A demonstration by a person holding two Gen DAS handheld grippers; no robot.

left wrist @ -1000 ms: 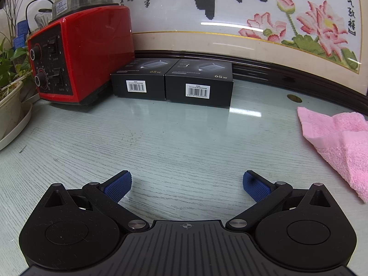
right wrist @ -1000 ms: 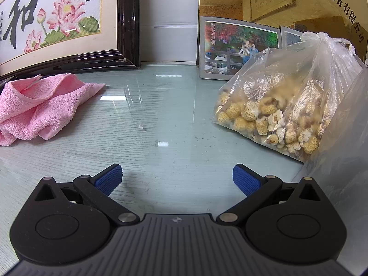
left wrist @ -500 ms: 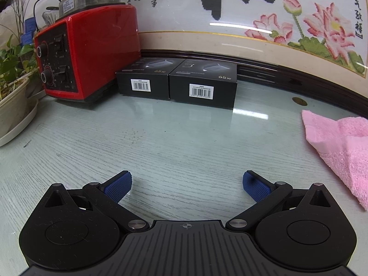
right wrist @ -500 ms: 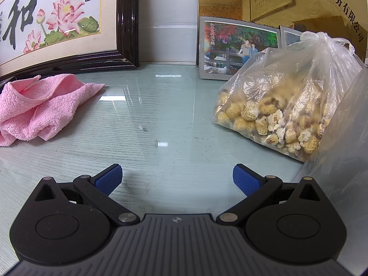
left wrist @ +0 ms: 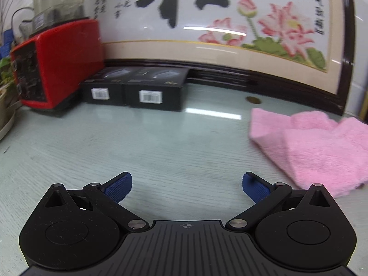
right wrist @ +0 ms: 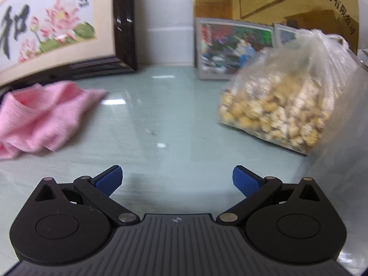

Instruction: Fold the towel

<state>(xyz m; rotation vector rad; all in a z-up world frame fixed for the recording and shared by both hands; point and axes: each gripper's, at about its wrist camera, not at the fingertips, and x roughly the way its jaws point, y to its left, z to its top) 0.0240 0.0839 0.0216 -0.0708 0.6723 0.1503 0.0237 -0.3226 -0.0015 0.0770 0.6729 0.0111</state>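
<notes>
A crumpled pink towel (left wrist: 319, 147) lies on the pale green glass tabletop (left wrist: 161, 147), to the right of my left gripper (left wrist: 186, 187). The same towel shows at the left of the right wrist view (right wrist: 39, 117). My left gripper is open and empty, its right blue fingertip (left wrist: 254, 187) a short way from the towel's near edge. My right gripper (right wrist: 177, 180) is open and empty, above bare table, with the towel ahead and to its left.
A red blender base (left wrist: 57, 66) and two black boxes (left wrist: 135, 89) stand at the back left. A framed lotus embroidery (left wrist: 218, 27) leans along the back. A clear bag of popcorn-like snacks (right wrist: 283, 96) and photo frames (right wrist: 232, 48) stand at the right.
Both views have shifted: the left gripper has swung right and closer to the towel, which now fills more of its view. The right gripper has moved slightly. Both stay open.
</notes>
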